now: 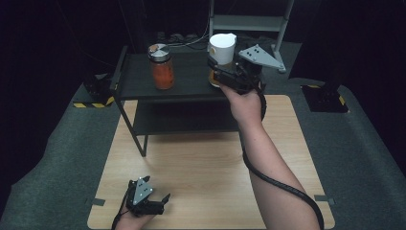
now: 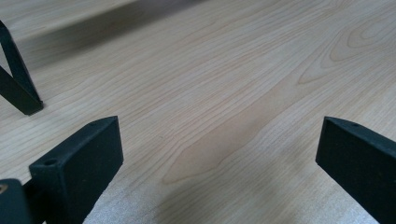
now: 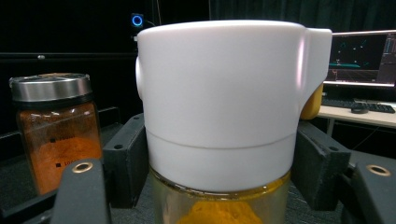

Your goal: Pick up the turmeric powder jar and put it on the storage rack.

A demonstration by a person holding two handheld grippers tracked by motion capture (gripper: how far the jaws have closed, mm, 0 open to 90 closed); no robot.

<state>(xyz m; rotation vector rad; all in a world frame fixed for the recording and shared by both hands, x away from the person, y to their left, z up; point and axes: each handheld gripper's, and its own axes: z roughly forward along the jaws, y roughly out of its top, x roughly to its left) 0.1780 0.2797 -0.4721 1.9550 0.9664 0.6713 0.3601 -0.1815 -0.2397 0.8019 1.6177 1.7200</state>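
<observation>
A glass jar with a tall white lid (image 1: 221, 48) and yellow powder inside stands on the top of a black shelf rack (image 1: 191, 81). My right gripper (image 1: 214, 72) comes at it from the near side and is shut on its glass body just below the lid. In the right gripper view the jar (image 3: 219, 102) sits between both jaws of that gripper (image 3: 219, 163), which press on it. My left gripper (image 1: 163, 203) lies low over the wooden table (image 1: 201, 163) near its front left edge. Its jaws stand wide apart with nothing between them (image 2: 219, 154).
A second jar with a metal lid and orange powder (image 1: 163, 67) (image 3: 56, 135) stands to the left on the same shelf top. A rack leg (image 2: 16, 79) rests on the table ahead of the left gripper. A monitor and desk (image 3: 359, 58) lie beyond.
</observation>
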